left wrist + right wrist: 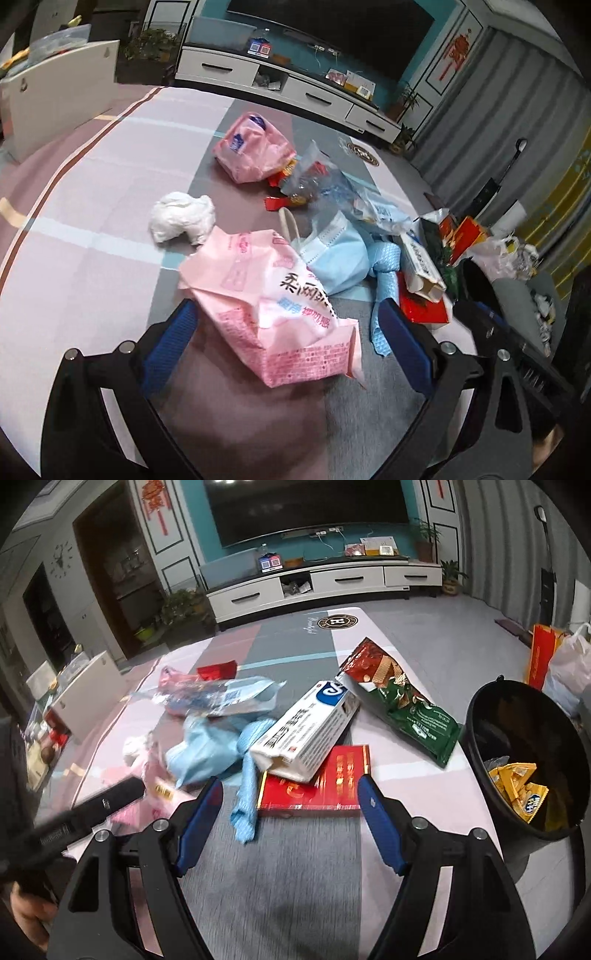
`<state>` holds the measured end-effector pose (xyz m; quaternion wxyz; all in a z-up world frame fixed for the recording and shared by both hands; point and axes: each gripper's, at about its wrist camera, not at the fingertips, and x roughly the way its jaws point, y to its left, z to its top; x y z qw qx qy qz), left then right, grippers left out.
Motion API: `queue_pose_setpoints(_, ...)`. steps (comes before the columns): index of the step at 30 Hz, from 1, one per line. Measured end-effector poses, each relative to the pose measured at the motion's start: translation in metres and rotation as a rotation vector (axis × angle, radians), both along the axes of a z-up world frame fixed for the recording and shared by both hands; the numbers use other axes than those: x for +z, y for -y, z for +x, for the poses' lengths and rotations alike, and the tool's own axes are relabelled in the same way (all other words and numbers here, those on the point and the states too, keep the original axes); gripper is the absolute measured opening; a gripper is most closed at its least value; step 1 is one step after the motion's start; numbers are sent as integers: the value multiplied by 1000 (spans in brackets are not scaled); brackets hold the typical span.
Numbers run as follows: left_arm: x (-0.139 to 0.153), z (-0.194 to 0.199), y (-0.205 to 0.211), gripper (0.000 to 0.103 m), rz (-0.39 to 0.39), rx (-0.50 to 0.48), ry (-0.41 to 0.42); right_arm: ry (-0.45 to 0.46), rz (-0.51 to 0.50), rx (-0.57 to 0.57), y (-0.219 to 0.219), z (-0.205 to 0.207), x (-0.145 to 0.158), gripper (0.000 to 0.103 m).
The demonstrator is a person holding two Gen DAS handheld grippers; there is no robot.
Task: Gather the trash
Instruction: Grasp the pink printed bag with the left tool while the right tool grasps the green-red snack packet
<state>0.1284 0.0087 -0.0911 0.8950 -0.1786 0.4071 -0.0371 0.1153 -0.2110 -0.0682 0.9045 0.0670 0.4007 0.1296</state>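
The left hand-held gripper (pixel 288 328) stands spread wide, its blue fingers (pixel 173 332) either side of a crumpled pink wrapper (pixel 266 310) that lies on the surface (pixel 92 192); whether the pads touch it cannot be told. The wrapper is pale pink plastic with printed characters and a torn, folded end. Just beyond the pink wrapper sits a white tissue wad (pixel 183 218) and a light blue face mask (pixel 332 254); farther off lies a second pink bag (pixel 255 151).

The right hand-held gripper (pixel 290 801) is also spread open and holds nothing. Between its fingertips and slightly ahead lies a flat red box (pixel 325 782), with a white carton (pixel 306 731) resting across the box's far edge. Left of the red box a blue cloth (pixel 245 782) trails down. Beyond the red box lies a green and red snack packet (pixel 402 701). Right of the red box stands a black bin (pixel 480 720) with yellow wrappers (pixel 517 786) inside.
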Motion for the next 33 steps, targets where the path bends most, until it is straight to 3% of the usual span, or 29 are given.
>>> queue_pose_setpoints(1,-1,1,1,96,8,2,-2,-5,9,-2,1,6,-1,74)
queue_pose_setpoints(4,-5,4,4,64,12,-12,-10,-18,22,-10,2,19,-3,74)
queue_pose_setpoints(9,-5,-2,-3,41,-12,-38,-9,11,28,-61,23,32,5,74)
queue_pose_setpoints(12,4,-13,-13,37,-84,-53,11,44,-17,-75,41,44,8,74)
queue_pose_setpoints(15,27,-29,-21,36,-124,-61,91,81,-145,-64,48,58,7,74)
queue_pose_setpoints(18,43,-37,-25,36,-130,-63,153,95,-225,-9,49,73,1,74)
queue_pose_setpoints(26,30,-20,-21,36,-181,-76,90,-2,-335,81,45,119,-32,74)
queue_pose_setpoints(28,30,-18,-18,36,-161,-73,90,-22,-328,79,47,123,-37,64)
queue_pose_setpoints(29,30,-17,-16,36,-147,-71,92,-38,-323,82,48,124,-40,50)
queue_pose_setpoints(31,30,-18,-14,36,-136,-74,93,-49,-321,76,49,124,-42,44)
queue_pose_setpoints(33,31,-18,-10,36,-130,-80,92,-32,-307,66,53,119,-39,30)
